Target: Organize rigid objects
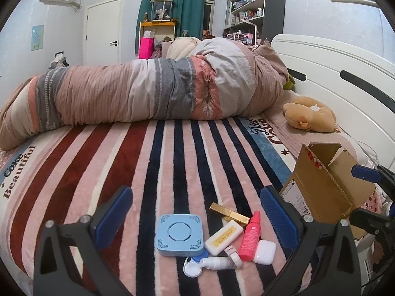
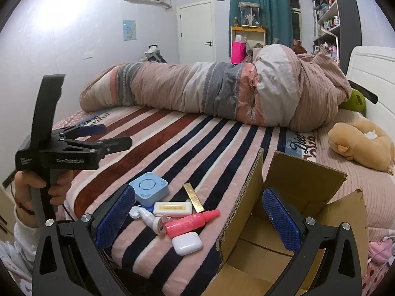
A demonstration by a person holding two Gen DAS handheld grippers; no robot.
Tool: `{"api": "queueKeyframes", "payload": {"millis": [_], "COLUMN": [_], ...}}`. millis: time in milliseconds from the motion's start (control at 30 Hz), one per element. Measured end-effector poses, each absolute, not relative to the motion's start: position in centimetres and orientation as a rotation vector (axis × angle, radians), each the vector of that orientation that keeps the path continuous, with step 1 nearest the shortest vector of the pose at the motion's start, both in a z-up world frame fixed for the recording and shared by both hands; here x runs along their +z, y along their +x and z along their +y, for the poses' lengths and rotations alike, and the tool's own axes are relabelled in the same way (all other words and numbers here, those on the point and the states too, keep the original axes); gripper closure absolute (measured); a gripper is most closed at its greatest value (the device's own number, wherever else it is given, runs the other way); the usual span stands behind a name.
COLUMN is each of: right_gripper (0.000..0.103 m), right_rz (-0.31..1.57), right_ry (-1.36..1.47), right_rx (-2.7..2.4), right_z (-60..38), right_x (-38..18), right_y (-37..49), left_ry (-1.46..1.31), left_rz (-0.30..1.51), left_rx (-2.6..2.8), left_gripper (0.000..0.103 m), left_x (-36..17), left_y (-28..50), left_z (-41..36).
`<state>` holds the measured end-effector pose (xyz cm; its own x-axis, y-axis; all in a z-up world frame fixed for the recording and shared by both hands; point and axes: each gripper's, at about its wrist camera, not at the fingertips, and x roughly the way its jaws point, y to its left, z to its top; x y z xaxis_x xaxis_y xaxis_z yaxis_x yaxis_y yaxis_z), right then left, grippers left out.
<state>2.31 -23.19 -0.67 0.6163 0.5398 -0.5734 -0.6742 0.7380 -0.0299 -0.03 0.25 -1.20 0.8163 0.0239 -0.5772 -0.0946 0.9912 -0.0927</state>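
Observation:
A cluster of small objects lies on the striped blanket: a light blue square box (image 1: 179, 234) (image 2: 148, 189), a gold bar (image 1: 229, 214) (image 2: 193, 196), a white and yellow case (image 1: 224, 237) (image 2: 172, 208), a pink bottle (image 1: 250, 237) (image 2: 191, 222), a white earbud case (image 1: 264, 252) (image 2: 187, 243) and a small white tube (image 1: 217, 263) (image 2: 147, 217). An open cardboard box (image 1: 325, 185) (image 2: 291, 212) stands to their right. My left gripper (image 1: 196, 212) (image 2: 106, 137) is open, hovering above the cluster. My right gripper (image 2: 197, 219) is open and empty, straddling the box's left wall.
A rolled striped duvet (image 1: 148, 93) lies across the far side of the bed. A tan plush toy (image 1: 308, 116) (image 2: 363, 143) rests near the white headboard (image 1: 333, 69). The bed edge runs along the near left.

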Motion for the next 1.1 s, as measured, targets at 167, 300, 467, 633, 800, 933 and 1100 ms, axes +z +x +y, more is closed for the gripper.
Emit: {"api": "queueKeyframes", "payload": {"millis": [167,300,467,633,800,933,1100], "right_gripper": [0.0,0.0,0.0,0.0,0.0,0.0,0.0], "right_rz": [0.577,0.57,0.585,0.584,0.585,0.6,0.596], "right_ry": [-0.232,-0.249,-0.258,-0.254,-0.222,-0.183,-0.187], "right_rx": [0.706,0.694,0.713,0.714,0.713,0.732,0.723], "right_z": [-23.3,-23.1,-22.7,-22.5,-23.1,-23.5,-23.6], "right_x": [-0.8,-0.8,-0.9,-0.9,-0.7,-0.7,-0.8], "right_y": [2.5,2.4,2.5,2.5,2.8,3.1,3.1], "left_ry": [-0.117,-0.114,-0.116,-0.12,-0.122,-0.122,-0.117], "left_rz": [0.609,0.61,0.613,0.614,0.614,0.618,0.623], "left_rx": [0.063,0.072,0.078,0.077,0.08,0.081,0.084], "left_gripper": [0.0,0.0,0.0,0.0,0.0,0.0,0.0], "left_x": [-1.3,-1.3,-1.4,-1.5,-1.6,-1.6,-1.8], "left_y": [-0.1,-0.2,-0.2,-0.2,-0.2,-0.1,0.0], "left_z": [0.4,0.3,0.5,0.7,0.9,0.9,1.0]}}
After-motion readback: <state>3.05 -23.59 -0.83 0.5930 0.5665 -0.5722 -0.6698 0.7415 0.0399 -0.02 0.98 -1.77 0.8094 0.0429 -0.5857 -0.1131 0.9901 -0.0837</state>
